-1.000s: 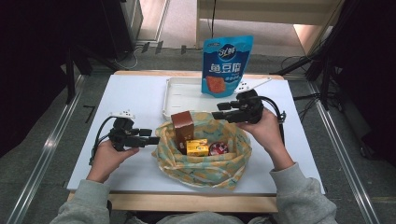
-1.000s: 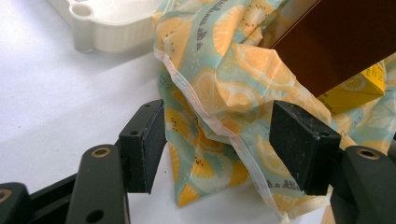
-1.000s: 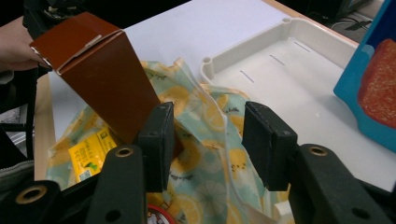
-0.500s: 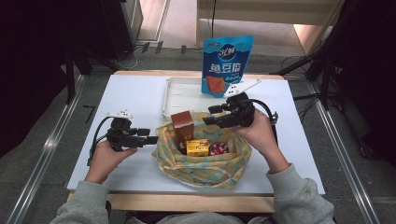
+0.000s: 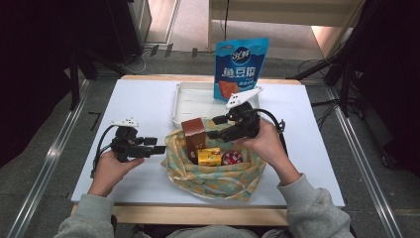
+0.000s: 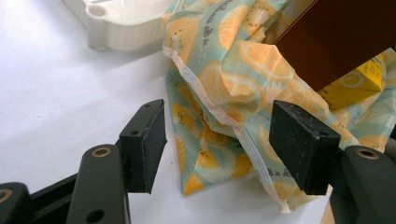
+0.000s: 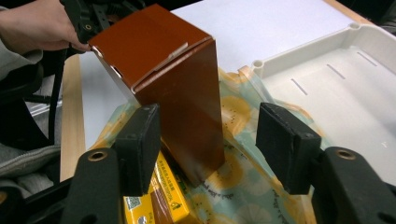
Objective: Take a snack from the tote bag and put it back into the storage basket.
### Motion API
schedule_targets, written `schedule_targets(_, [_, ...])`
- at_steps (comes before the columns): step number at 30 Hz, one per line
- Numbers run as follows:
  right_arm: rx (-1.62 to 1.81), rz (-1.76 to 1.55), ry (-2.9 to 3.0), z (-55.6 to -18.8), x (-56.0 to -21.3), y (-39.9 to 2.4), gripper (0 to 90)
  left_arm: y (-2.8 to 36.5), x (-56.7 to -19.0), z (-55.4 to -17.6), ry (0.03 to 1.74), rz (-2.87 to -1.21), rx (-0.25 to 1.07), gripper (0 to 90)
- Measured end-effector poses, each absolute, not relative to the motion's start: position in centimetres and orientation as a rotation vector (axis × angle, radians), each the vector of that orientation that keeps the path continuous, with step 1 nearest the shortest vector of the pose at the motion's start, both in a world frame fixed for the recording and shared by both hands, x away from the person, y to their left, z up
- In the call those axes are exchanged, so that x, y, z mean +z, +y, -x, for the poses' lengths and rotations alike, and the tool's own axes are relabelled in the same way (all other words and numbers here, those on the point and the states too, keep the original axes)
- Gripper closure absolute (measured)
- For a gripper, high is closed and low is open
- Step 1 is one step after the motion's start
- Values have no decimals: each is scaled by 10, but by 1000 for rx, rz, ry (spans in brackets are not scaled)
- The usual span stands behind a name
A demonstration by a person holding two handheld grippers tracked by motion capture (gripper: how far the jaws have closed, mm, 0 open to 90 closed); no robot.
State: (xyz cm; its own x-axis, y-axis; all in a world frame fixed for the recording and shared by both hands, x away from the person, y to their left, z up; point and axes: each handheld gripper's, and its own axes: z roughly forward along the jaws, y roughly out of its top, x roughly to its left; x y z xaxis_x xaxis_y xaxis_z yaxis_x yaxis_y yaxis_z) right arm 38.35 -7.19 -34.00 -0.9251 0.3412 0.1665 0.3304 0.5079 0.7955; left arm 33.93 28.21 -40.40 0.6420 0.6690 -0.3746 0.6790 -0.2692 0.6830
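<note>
A: Brown box (image 7: 163, 88) is seen upright in the cloth bag (image 5: 213, 171), between the right gripper (image 7: 208, 140) pads, untouched. Jaws wide, just opened further, nothing held.

B: Left gripper (image 6: 217, 147)?

A: Open, empty, cloth edge between the jaws.

B: Risk?

A: Box could be tipped if one pad lands first. Versus earlier frames: right gripper is shifted nearer the box.

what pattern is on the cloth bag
Orange slices on pale teal, on the cloth bag; clearest in the left gripper view.
</note>
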Motion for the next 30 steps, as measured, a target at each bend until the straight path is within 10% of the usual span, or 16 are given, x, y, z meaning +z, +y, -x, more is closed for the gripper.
schedule_targets(30, [1450, -453, 2819, -385, -349, -32, 257, 281, -405, -342, 1051, -1991, -26, 374])
